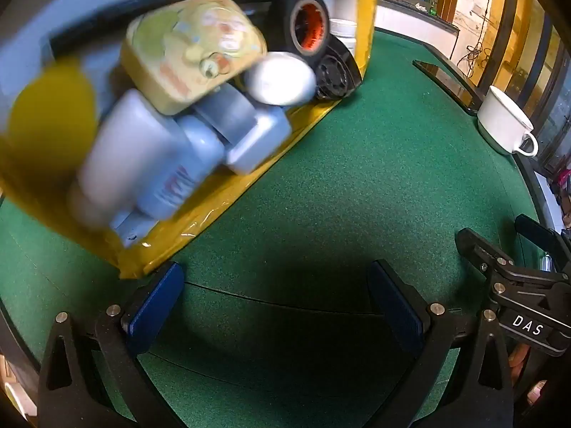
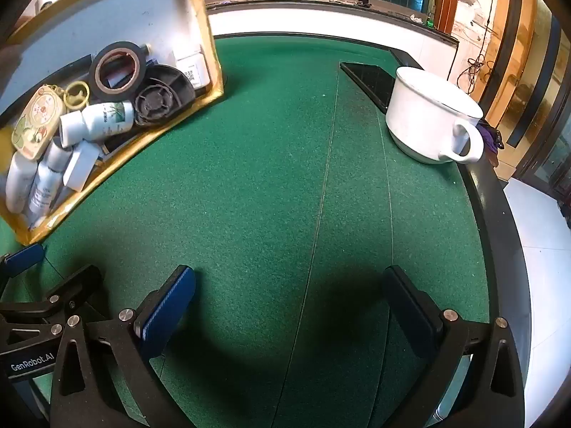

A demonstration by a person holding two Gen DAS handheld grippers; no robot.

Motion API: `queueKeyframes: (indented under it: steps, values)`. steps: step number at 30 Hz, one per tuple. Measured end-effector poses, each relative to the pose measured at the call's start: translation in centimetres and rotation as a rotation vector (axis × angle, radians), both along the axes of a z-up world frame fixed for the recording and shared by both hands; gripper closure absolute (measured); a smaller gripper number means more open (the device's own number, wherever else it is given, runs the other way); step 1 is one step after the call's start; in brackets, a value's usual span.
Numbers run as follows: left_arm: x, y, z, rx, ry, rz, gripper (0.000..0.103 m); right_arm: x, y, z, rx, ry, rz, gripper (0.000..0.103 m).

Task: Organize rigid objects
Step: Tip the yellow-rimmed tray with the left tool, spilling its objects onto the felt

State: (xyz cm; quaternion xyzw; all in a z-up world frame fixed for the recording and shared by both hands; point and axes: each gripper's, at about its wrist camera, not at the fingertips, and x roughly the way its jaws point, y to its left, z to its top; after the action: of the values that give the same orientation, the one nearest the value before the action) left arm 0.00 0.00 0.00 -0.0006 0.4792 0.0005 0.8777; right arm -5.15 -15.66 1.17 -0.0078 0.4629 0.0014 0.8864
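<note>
A yellow-taped box point(image 2: 213, 57) lies tilted on the green felt at upper left. It holds a black tape roll point(image 2: 96, 71), a yellow printed tin point(image 2: 37, 121), a white bottle point(image 2: 100, 119), a black ribbed disc point(image 2: 160, 100) and several more pale bottles. The left wrist view shows the same box point(image 1: 221, 207) close and blurred, with the tin point(image 1: 192, 46) and tape roll point(image 1: 282, 18) on top. My left gripper point(image 1: 276, 306) is open over bare felt, just below the box's near corner. My right gripper point(image 2: 285, 317) is open too, with nothing between its pads.
A big white mug point(image 2: 424, 121) stands near the table's right edge, with a black flat slab point(image 2: 371, 78) behind it. The table point(image 2: 499, 221) has a black rim at the right. The two grippers hover side by side; the right one's body point(image 1: 524, 285) shows in the left wrist view.
</note>
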Motion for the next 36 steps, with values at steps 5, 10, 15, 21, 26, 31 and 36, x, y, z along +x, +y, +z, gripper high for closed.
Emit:
queueKeyframes:
  steps: [5,10,15,21,26,31,36]
  values:
    - [0.0,0.0,0.0,-0.001,0.0,0.002,0.0,0.0,-0.1,-0.1,0.0,0.0,0.0,0.001]
    - [0.3,0.0,-0.2,-0.003,0.0,0.0,0.0,0.0,-0.1,-0.2,0.001,0.001,0.001,0.001]
    - [0.6,-0.3,-0.2,-0.003,0.0,-0.001,0.0,0.1,0.1,0.3,0.002,0.001,0.001,0.001]
    - [1.2,-1.0,-0.3,-0.002,-0.001,-0.001,0.0,0.0,0.0,0.2,0.001,0.0,0.001,0.001]
    - [0.5,-0.5,-0.1,-0.002,-0.001,0.0,0.0,0.0,0.0,0.1,0.001,0.001,0.001,0.001]
    - [0.5,-0.5,-0.1,-0.002,-0.001,0.0,0.0,0.0,-0.1,0.0,0.001,0.001,0.001,0.001]
    - [0.5,-0.5,-0.1,-0.002,-0.002,0.0,0.0,0.1,-0.1,-0.3,0.0,0.001,0.001,0.001]
